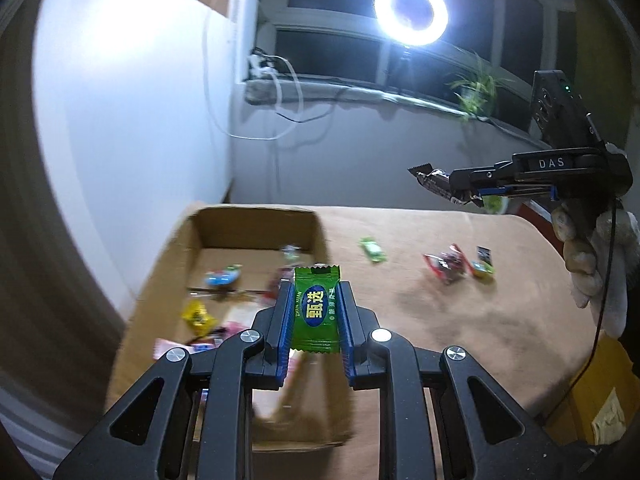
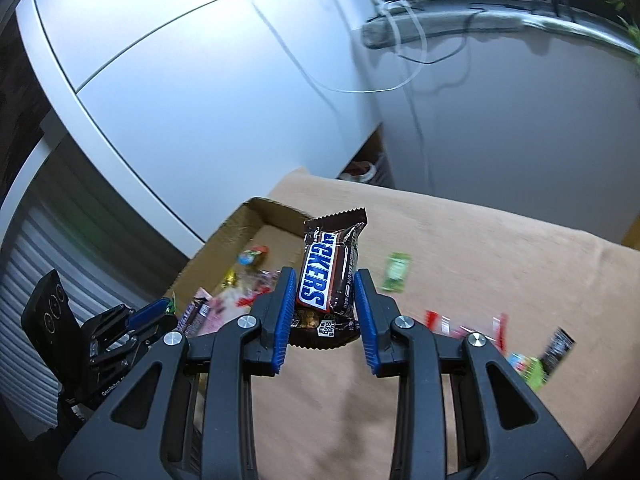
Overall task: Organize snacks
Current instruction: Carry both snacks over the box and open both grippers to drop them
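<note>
My left gripper (image 1: 315, 286) is shut on a green candy packet (image 1: 316, 308), held in the air over the near right edge of an open cardboard box (image 1: 256, 220). My right gripper (image 2: 324, 276) is shut on a brown Snickers bar (image 2: 330, 268), raised above the table just right of the same cardboard box (image 2: 240, 224). In the left wrist view the right gripper (image 1: 452, 190) hangs high at the right with the Snickers bar (image 1: 430, 178) sticking out of it, a gloved hand (image 1: 592, 256) on its handle. The left gripper (image 2: 160, 312) shows at the lower left of the right wrist view.
Several wrapped snacks lie in the box. On the tan tablecloth (image 1: 460, 320) lie a green packet (image 1: 373, 250), a red packet (image 1: 446, 266) and small green and dark ones (image 1: 482, 264). A ring light (image 1: 410, 10) shines at the window. A white cabinet (image 2: 200, 100) stands left of the table.
</note>
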Tool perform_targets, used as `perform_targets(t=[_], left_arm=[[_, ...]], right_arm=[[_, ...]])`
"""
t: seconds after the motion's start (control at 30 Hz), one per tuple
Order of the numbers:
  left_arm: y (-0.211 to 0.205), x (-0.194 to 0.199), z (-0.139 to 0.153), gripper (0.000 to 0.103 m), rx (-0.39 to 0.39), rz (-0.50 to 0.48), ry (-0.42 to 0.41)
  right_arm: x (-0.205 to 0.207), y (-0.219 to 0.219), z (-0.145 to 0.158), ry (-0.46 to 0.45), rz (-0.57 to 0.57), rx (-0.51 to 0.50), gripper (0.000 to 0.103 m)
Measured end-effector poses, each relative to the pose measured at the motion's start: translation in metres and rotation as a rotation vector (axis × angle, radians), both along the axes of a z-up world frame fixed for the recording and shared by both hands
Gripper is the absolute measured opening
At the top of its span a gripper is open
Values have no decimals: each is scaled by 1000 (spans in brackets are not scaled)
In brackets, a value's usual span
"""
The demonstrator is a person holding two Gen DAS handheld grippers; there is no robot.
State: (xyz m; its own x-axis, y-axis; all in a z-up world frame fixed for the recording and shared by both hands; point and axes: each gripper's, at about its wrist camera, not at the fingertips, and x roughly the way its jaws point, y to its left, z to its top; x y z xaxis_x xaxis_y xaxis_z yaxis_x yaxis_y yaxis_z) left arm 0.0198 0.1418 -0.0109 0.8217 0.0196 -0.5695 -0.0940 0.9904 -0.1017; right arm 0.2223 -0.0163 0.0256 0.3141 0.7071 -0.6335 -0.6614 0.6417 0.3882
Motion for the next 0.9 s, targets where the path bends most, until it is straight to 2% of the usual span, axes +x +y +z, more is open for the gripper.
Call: perform_targets(t=[0.37, 0.9], left_arm=[[40, 1, -7, 19, 19, 96, 29], [52, 16, -24, 21, 50, 129, 88]], right_arm=[[-7, 91, -11, 4, 111, -53, 31], [-7, 143, -39, 45, 185, -133, 31]])
